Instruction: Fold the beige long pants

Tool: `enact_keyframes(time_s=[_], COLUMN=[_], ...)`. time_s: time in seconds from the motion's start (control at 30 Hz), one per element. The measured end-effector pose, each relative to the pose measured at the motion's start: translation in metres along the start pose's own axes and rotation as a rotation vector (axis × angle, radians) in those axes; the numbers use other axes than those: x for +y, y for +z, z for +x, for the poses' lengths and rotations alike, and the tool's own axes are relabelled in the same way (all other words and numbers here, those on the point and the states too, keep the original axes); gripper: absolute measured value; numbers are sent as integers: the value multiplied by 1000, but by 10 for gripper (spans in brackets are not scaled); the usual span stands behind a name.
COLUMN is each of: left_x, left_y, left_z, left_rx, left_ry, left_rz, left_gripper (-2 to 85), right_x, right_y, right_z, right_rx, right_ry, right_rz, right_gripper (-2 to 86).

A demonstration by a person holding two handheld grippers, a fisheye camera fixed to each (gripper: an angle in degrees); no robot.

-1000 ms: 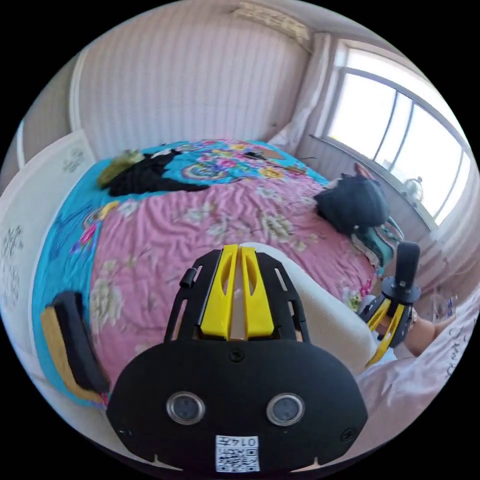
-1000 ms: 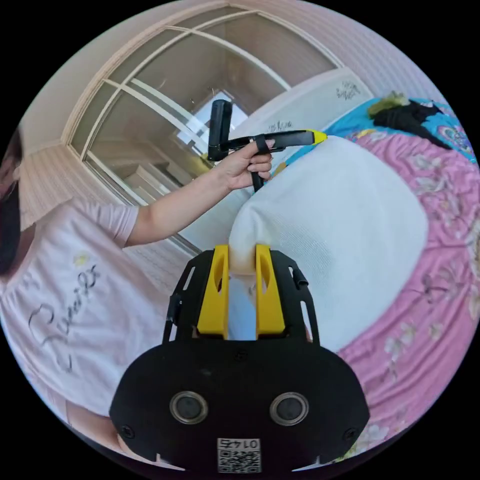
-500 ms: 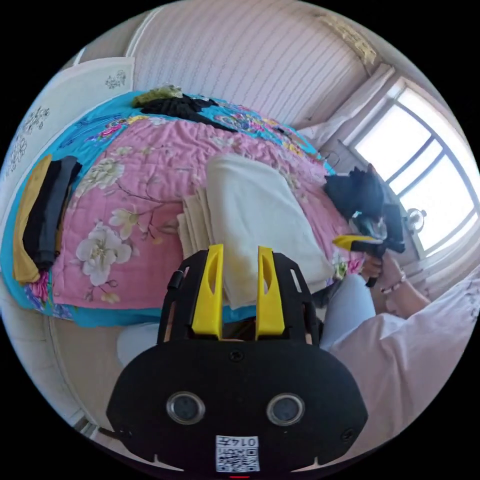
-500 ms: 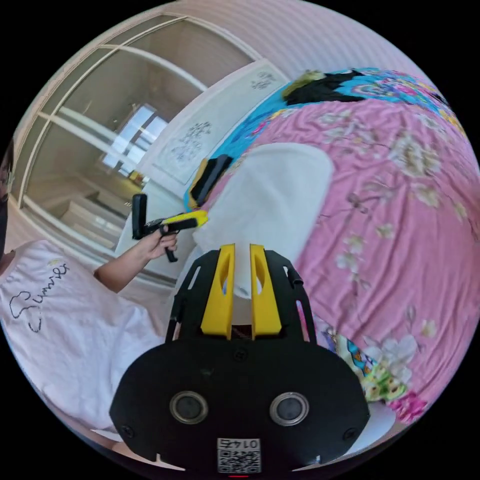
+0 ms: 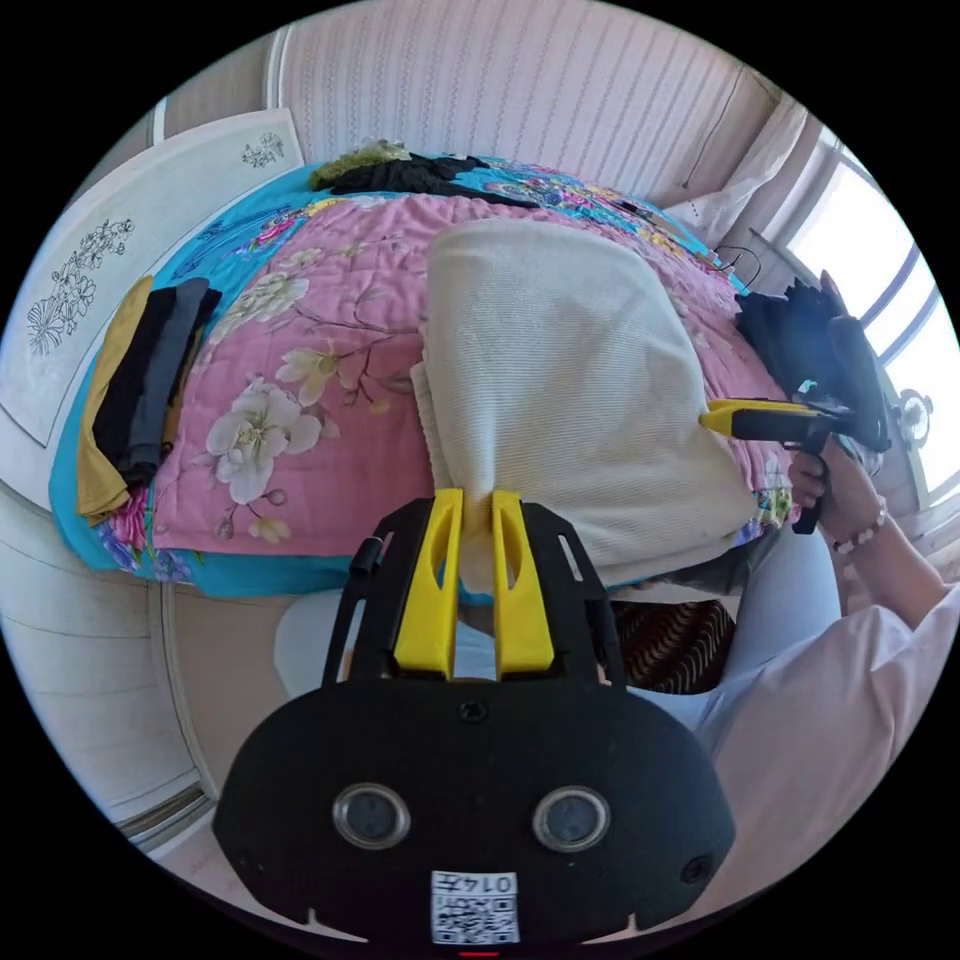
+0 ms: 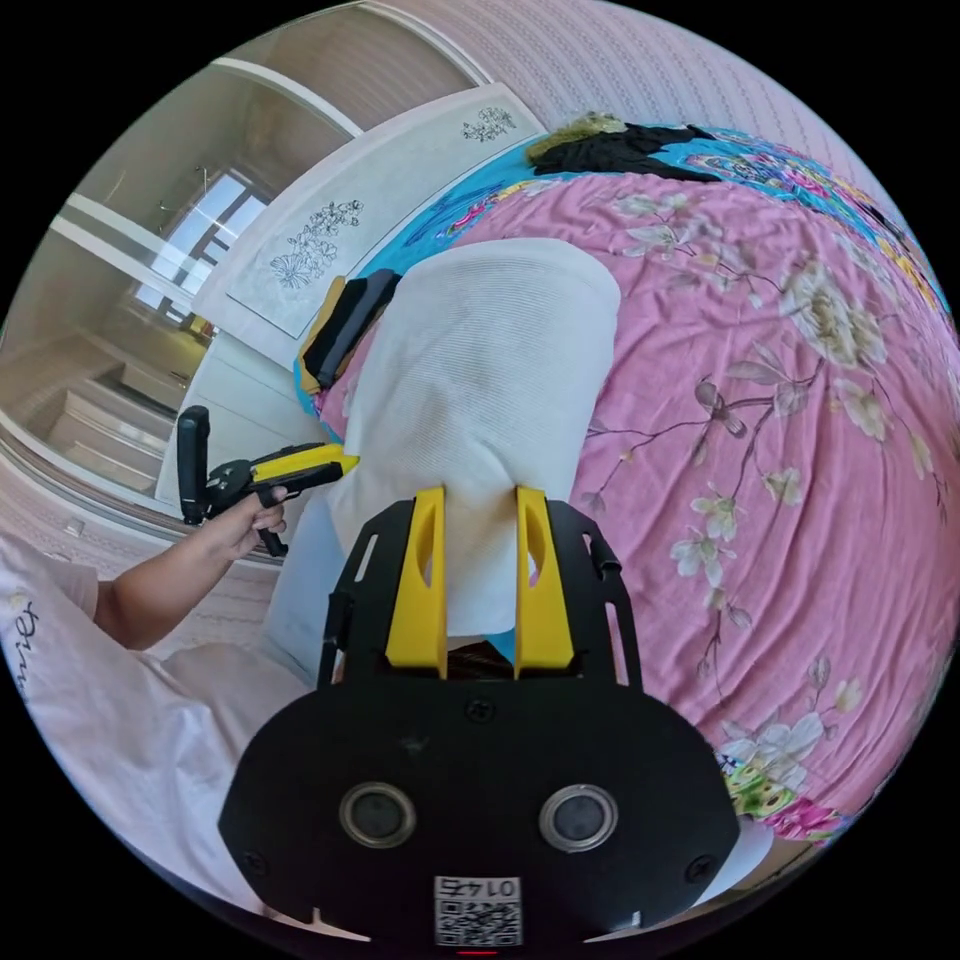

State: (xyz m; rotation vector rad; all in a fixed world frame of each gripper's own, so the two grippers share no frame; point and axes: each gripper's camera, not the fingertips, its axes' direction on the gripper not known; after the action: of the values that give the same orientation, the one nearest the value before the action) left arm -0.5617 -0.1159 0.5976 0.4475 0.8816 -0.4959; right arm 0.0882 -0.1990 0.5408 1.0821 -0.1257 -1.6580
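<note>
The beige long pants (image 5: 560, 380) lie folded into a thick pad on the pink flowered bed cover (image 5: 330, 300), near the bed's edge. In the left gripper view, my left gripper (image 5: 477, 500) is shut on the near corner of the pants, which bunches between the yellow jaws. The right gripper (image 5: 712, 416) touches the pad's right edge, held by a hand. In the right gripper view, the pants (image 6: 480, 380) rise in front of my right gripper (image 6: 480, 495), whose jaws stand apart with cloth between them. The left gripper (image 6: 345, 462) sits at the pad's left edge.
A stack of dark and mustard folded clothes (image 5: 130, 400) lies at the bed's left edge, also seen as the stack (image 6: 345, 325). Black garments (image 5: 420, 175) lie at the far end. A black heap (image 5: 800, 340) sits by the window. The person's pale shirt (image 5: 830, 700) is close by.
One second ago both grippers held the pants up. Half a second ago the pants lay on the bed, left jaws open. Now the left has shut on a corner and the right jaws have widened.
</note>
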Motion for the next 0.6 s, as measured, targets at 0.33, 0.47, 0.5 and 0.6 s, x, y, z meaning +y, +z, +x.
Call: enact_keyframes(time_s=[0.33, 0.47, 0.5, 0.6], left_x=[12, 5, 3, 9], left_y=[-49, -10, 4, 16], left_z=[-94, -134, -142, -162], left_rx=[172, 320, 385, 502], left_ry=[-125, -215, -218, -242], left_rz=[119, 24, -16, 11], left_gripper=[157, 254, 262, 257], right_x=[8, -14, -21, -38], right_y=[3, 44, 61, 104], right_z=[29, 40, 43, 44], right_rx=[-142, -233, -290, -520], right_ry=[126, 173, 190, 235], right_rz=[156, 112, 77, -48], right_gripper=[176, 205, 204, 206])
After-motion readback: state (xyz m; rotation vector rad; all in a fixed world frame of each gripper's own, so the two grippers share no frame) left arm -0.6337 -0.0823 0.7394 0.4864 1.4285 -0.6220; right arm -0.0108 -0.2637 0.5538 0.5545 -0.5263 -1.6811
